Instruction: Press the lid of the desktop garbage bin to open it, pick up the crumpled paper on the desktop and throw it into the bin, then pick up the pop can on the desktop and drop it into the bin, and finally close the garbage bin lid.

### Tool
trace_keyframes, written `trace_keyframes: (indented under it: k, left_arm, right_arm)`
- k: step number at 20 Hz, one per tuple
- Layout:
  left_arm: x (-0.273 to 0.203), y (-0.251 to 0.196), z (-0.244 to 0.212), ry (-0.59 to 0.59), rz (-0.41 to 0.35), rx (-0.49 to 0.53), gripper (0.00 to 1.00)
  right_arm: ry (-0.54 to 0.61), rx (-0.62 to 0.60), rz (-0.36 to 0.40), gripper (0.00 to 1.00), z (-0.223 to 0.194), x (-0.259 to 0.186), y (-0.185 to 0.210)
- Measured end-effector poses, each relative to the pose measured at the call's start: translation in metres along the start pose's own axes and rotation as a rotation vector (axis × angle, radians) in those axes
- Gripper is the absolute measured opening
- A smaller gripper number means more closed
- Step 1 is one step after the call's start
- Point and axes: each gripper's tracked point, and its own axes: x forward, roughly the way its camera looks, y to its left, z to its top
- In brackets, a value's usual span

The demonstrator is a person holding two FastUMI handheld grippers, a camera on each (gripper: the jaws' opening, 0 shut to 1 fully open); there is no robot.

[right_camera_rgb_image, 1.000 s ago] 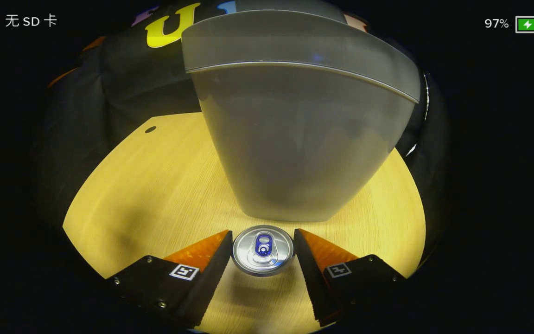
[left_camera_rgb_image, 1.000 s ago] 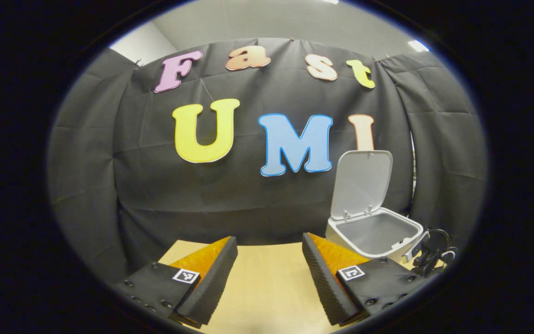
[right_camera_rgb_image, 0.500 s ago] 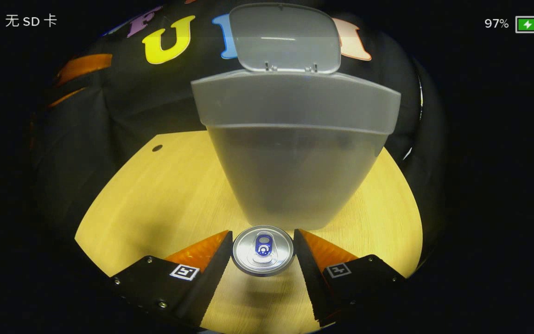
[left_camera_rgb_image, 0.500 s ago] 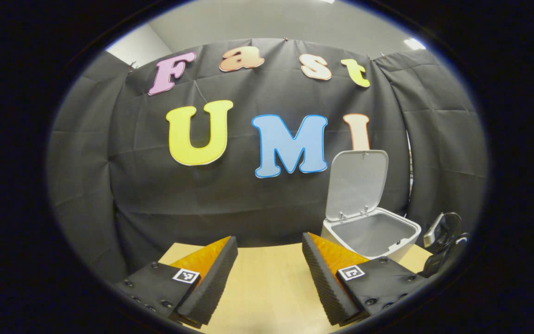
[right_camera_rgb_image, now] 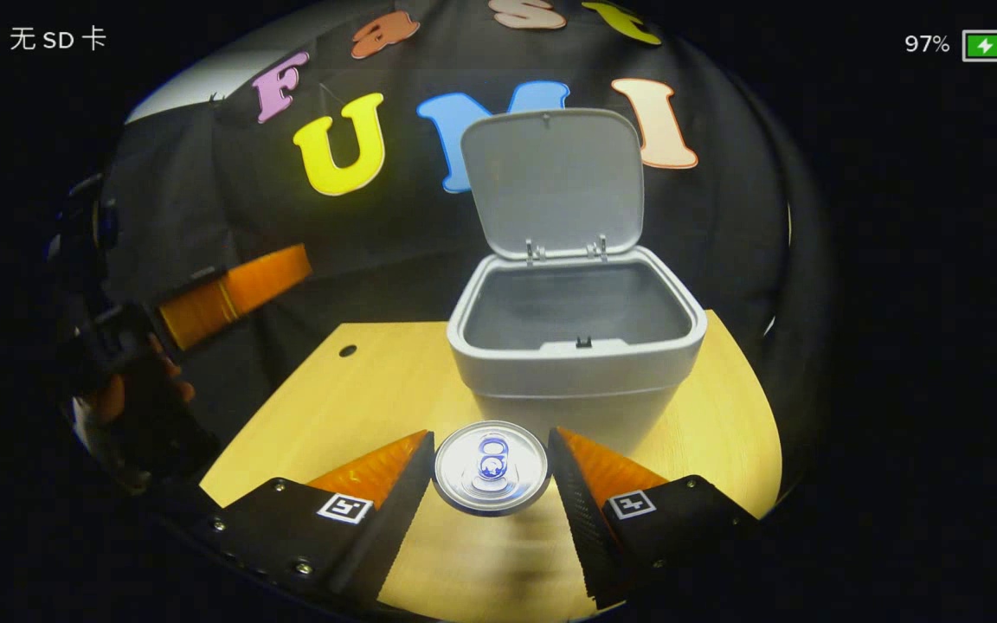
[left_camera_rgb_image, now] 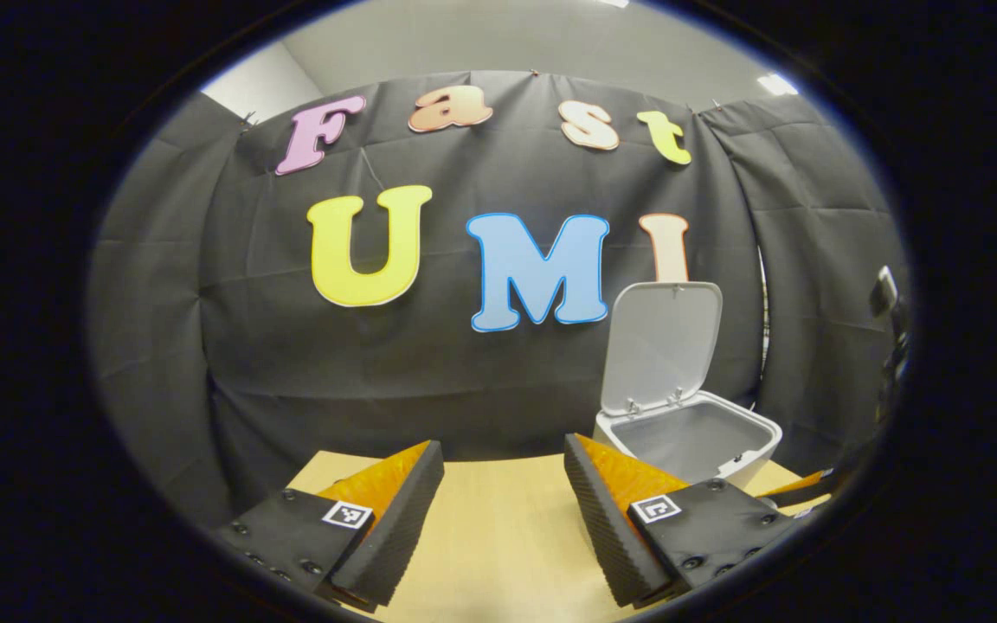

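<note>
Right now the right gripper (right_camera_rgb_image: 491, 467) clamps the pop can (right_camera_rgb_image: 491, 467) in front of the open bin (right_camera_rgb_image: 576, 363); released short, it strikes the rim. The left gripper (left_camera_rgb_image: 503, 510) gapes, empty.

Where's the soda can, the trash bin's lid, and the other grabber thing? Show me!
pop can (right_camera_rgb_image: 491, 467), right gripper view, its shiny top.
bin lid (right_camera_rgb_image: 553, 182), right gripper view, its open inner face.
left gripper (left_camera_rgb_image: 503, 510), left gripper view, the gap between its open fingers.
</note>
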Motion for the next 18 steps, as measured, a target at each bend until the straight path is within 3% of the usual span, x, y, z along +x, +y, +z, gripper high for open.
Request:
trace_keyframes:
  k: [10, 18]
  left_arm:
    - [-0.003, 0.002, 0.0, 0.0, 0.023, -0.008, 0.95]
    - [0.0, -0.001, 0.003, -0.006, 0.028, -0.026, 0.95]
  right_arm:
    - [-0.244, 0.008, 0.078, 0.83, 0.106, -0.031, 0.017]
    - [-0.326, -0.064, -0.012, 0.83, 0.15, -0.005, -0.01]
